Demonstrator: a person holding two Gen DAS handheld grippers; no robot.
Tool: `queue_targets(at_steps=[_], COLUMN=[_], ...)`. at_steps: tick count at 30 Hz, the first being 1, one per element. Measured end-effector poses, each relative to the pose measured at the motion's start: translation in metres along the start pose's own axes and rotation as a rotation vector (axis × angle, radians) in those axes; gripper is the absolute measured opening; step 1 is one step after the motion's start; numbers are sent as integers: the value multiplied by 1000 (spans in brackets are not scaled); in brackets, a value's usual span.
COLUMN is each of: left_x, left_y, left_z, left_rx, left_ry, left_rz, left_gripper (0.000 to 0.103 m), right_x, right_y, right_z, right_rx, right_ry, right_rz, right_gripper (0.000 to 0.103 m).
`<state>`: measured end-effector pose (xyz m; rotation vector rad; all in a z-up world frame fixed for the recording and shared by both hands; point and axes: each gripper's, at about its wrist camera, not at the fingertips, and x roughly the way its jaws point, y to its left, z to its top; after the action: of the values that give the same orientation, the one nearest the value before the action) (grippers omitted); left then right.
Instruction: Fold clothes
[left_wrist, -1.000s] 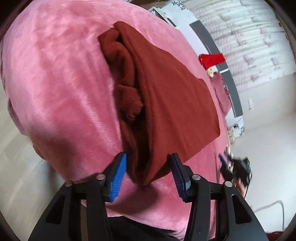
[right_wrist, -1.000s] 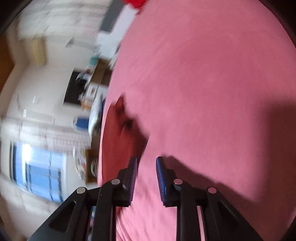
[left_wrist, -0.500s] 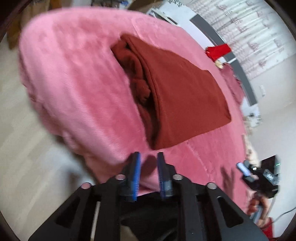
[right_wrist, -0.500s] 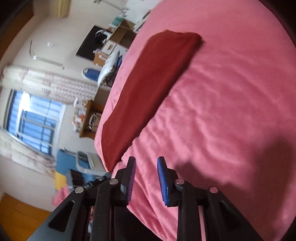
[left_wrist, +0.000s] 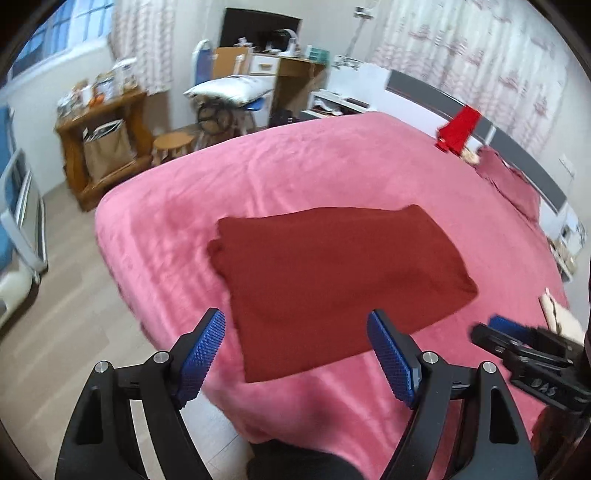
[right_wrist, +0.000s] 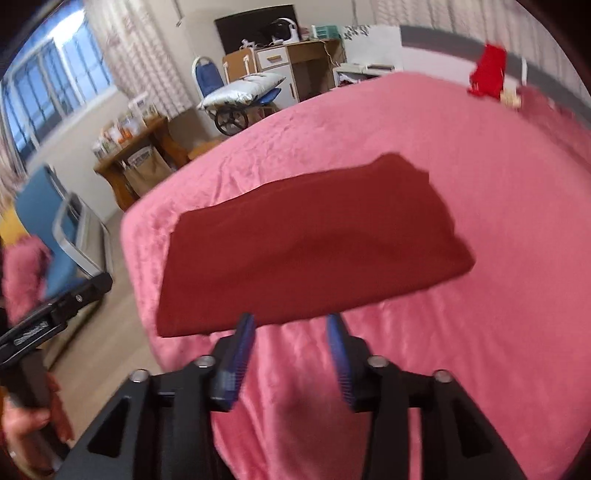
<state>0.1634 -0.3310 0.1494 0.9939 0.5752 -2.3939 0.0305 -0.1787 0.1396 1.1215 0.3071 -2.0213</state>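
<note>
Two grippers hang above the bed (left_wrist: 177, 192), and neither one holds anything. Your left gripper (left_wrist: 295, 354) has its jaws spread wide, having just been opening, with nothing between them. Your right gripper (right_wrist: 291, 350) stands partly open, its jaws also just opening, with only bare blanket in the gap. The folded garment (left_wrist: 332, 280) lies flat on the pink blanket, beyond both sets of jaws and clear of the blue pads (left_wrist: 201, 356), untouched by either
</note>
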Motion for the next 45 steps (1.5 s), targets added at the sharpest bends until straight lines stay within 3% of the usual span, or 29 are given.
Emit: queue_targets(at_steps=[2, 4, 6, 17, 23, 39, 45], left_x=[-3, -9, -14, -13, -21, -36, -39], left_y=[-17, -32, -36, -45, -51, -58, -52], left_z=[2, 1, 1, 5, 5, 6, 7], left_rx=[39, 57, 45, 14, 26, 34, 3], left_ry=[8, 3, -6, 0, -39, -55, -55], left_rz=[2, 3, 4, 82, 120, 198, 112], left_gripper=[81, 81, 81, 81, 81, 81, 81], right_x=[-5, -9, -14, -16, -21, -27, -31], right_y=[8, 14, 16, 16, 15, 18, 18], right_z=[9, 16, 19, 22, 19, 14, 15], right_rx=[-15, -23, -18, 16, 56, 91, 103], right_ry=[-29, -59, -87, -110, -147, -184, -212], right_rz=[-25, -52, -100, -213, -228, -235, -220], right_gripper=[57, 74, 76, 77, 77, 77, 77])
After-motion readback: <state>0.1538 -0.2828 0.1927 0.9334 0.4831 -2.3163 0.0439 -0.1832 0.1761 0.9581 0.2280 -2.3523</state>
